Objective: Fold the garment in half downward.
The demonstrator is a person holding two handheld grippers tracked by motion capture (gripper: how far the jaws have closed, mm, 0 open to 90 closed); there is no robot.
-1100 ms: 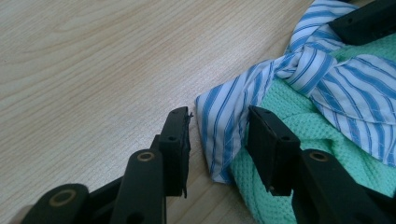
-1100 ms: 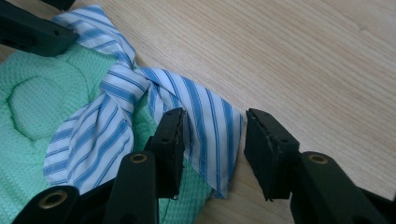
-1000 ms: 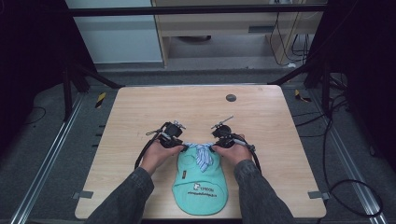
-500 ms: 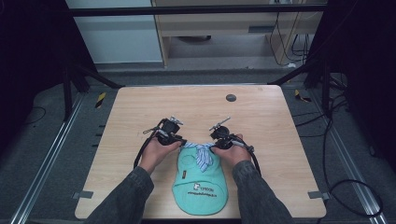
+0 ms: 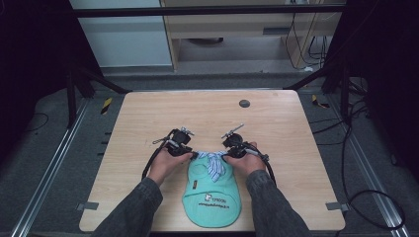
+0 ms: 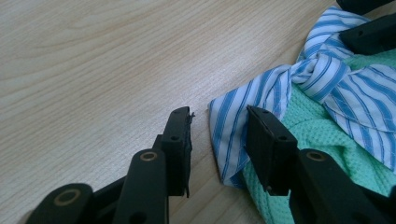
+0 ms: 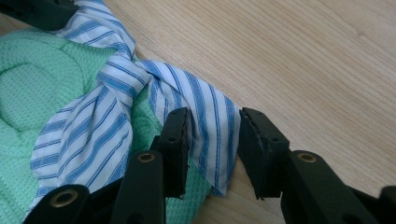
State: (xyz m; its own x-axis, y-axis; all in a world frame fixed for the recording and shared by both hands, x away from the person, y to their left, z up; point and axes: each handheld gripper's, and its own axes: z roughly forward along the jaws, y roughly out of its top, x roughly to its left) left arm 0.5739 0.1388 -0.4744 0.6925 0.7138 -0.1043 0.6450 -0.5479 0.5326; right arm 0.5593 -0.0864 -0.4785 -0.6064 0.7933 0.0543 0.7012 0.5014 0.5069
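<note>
A mint-green mesh garment point(image 5: 212, 197) with printed lettering lies flat near the table's front edge. A blue-and-white striped collar point(image 5: 213, 163), knotted like a tie, sits at its far end. My left gripper point(image 5: 190, 154) is at the collar's left tip, and in the left gripper view it stands open point(image 6: 219, 130) with the striped end point(image 6: 233, 126) between the jaws. My right gripper point(image 5: 226, 153) is at the right tip, also open point(image 7: 214, 135), and the striped end point(image 7: 210, 121) lies between its jaws. The green mesh point(image 7: 28, 93) lies under the collar.
The wooden table point(image 5: 148, 113) carries a small dark round disc point(image 5: 244, 103) near its far edge. Black cables trail from both grippers towards the front. Black frame posts stand at the far corners, and grey floor surrounds the table.
Both hands have stayed at the collar ends with only slight shifts. The garment has not moved.
</note>
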